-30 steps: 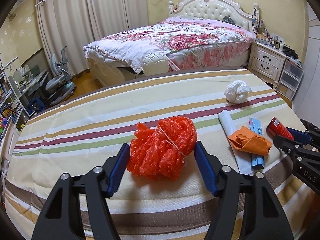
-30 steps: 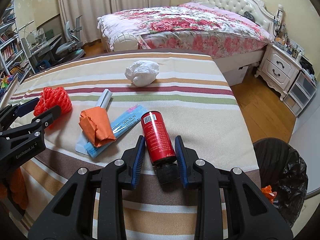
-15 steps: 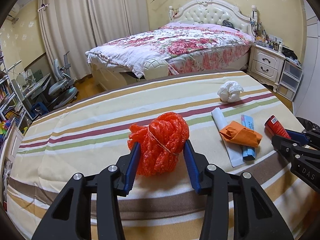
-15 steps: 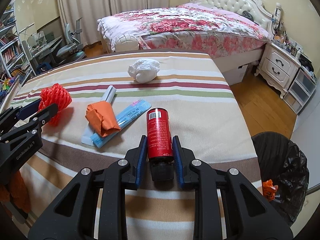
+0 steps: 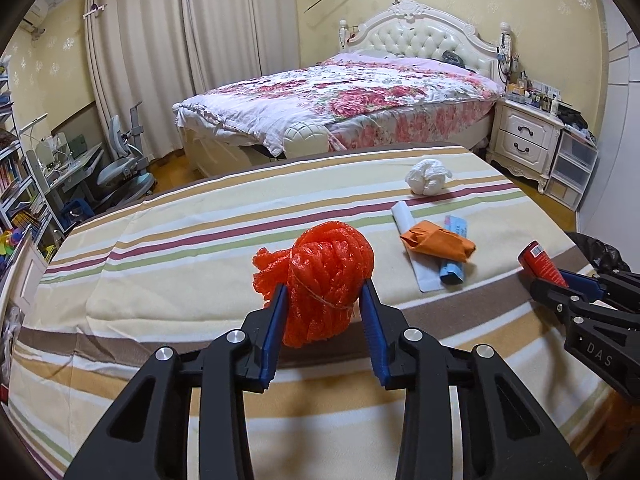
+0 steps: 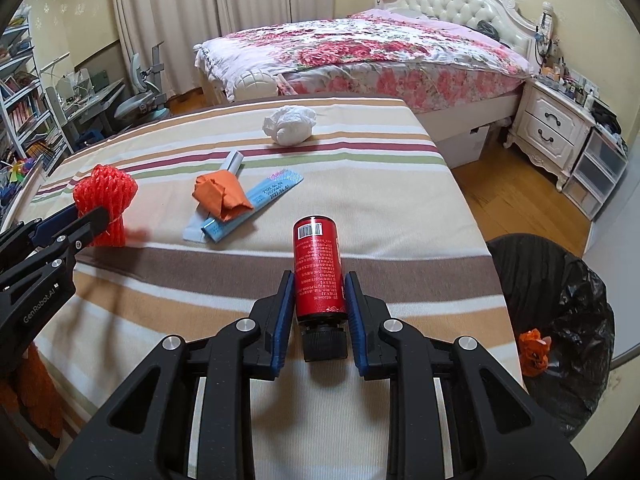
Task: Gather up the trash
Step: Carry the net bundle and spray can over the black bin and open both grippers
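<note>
Left tool (image 6: 94, 216) reads "GenRobot.AI"; red bottle (image 6: 319, 270) shows a barcode.

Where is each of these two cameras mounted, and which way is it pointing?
Left wrist view: on the left gripper, looking down its fingers, which have just been closing on the red net ball; the right gripper shows at right.
Right wrist view: on the right gripper, fingers clamping the red bottle; the black bin is at right.
Shared: striped table, white wad, orange wrapper, bed.
</note>
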### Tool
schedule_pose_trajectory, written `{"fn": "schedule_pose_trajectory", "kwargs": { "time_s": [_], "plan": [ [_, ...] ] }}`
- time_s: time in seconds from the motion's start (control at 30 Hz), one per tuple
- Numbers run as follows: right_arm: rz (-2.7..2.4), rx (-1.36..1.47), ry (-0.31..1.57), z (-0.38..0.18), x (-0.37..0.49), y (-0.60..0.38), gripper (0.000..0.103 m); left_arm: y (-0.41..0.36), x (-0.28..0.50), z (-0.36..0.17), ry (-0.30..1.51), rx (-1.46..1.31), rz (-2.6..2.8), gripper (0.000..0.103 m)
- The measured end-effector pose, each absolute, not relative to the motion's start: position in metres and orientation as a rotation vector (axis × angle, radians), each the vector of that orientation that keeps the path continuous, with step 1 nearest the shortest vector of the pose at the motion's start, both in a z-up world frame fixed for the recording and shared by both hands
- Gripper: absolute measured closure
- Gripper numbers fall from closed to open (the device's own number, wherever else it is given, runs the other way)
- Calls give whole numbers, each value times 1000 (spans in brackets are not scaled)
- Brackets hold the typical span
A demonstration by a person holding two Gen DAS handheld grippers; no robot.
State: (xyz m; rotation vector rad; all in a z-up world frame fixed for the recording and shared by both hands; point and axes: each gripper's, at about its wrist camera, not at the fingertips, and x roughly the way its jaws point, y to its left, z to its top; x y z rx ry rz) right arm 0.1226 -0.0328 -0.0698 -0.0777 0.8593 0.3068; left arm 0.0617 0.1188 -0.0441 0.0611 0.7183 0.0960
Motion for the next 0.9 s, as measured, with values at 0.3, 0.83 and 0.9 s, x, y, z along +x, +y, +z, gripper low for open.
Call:
{"fn": "schedule_pose_trajectory", "kwargs": {
  "time_s": [0.3, 0.83, 0.9],
  "plan": [
    [291, -53, 839, -64, 102, -48, 78, 98, 40, -38, 694, 35, 61, 66],
    [116, 5, 788, -52, 81, -130, 78, 20, 36, -31, 656, 74, -92, 66],
    [81, 10, 781, -51, 82, -144, 78, 7, 38, -30, 653, 81, -119, 66]
  ]
}}
